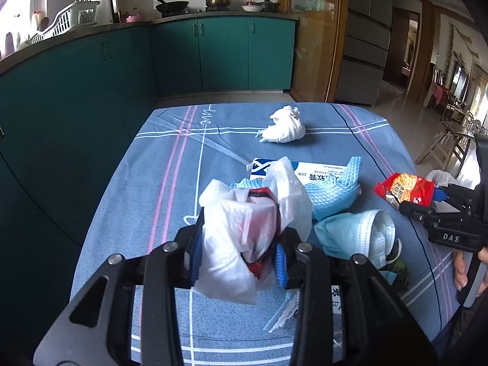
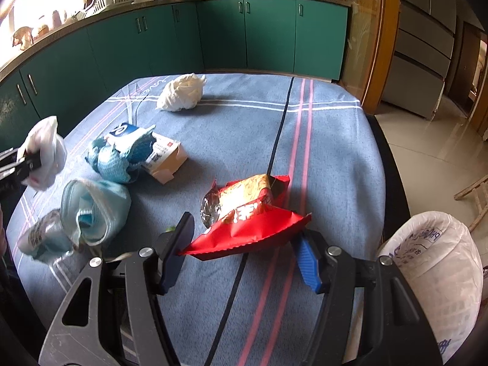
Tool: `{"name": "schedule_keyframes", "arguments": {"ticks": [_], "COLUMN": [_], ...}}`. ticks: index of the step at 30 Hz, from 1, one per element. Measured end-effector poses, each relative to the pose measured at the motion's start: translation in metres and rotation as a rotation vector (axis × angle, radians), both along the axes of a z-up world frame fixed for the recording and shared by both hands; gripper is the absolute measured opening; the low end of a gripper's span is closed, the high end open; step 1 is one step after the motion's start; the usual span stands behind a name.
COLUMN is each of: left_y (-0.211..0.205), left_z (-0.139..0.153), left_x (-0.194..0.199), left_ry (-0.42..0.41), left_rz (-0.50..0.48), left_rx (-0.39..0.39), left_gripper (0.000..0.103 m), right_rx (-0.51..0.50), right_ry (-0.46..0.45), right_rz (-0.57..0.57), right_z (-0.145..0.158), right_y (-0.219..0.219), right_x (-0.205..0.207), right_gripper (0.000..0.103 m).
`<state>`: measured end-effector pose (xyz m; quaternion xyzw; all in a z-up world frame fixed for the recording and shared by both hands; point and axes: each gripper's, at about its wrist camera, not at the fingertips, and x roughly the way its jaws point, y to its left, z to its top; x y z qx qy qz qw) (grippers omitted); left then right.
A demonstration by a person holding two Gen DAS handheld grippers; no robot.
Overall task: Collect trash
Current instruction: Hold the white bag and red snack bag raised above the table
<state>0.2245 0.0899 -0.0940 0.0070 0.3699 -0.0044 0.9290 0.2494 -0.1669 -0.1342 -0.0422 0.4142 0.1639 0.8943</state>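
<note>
My left gripper is shut on a crumpled white plastic bag with something red inside, held above the blue tablecloth; the bag also shows at the left edge of the right wrist view. My right gripper is shut on a red snack wrapper, which spans the gap from pad to pad. In the left wrist view the wrapper hangs at the right. On the cloth lie a white crumpled wad, a blue mesh cloth over a small carton, and a blue face mask.
A bin lined with a white bag stands by the table's near right corner. A clear wrapper lies near the mask. Green kitchen cabinets run behind the table, with tiled floor to the right.
</note>
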Motion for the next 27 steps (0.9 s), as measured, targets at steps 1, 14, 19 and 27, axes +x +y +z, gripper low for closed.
{"name": "schedule_keyframes", "arguments": {"ticks": [1,14,19,27], "left_y": [0.001,0.002,0.002,0.001], "left_z": [0.0,-0.002,-0.003,-0.003], "left_x": [0.0,0.0,-0.001,-0.002], "left_ry": [0.003,0.007,0.008,0.009], "left_rz": [0.003,0.005,0.013,0.01], "left_rx": [-0.003,0.014,0.014,0.019], "left_gripper": [0.038,0.039,0.039,0.04], "right_rx": [-0.008,-0.02,-0.026,-0.03], "right_ry": [0.003,0.023,0.025,0.029], "right_rz": [0.003,0.023,0.035,0.036], "right_z": [-0.001,-0.01,-0.011,-0.012], "right_y": [0.0,0.002,0.006,0.007], "right_x": [-0.003,-0.01,-0.012,-0.013], "right_gripper": [0.062,0.063,0.063,0.063]}}
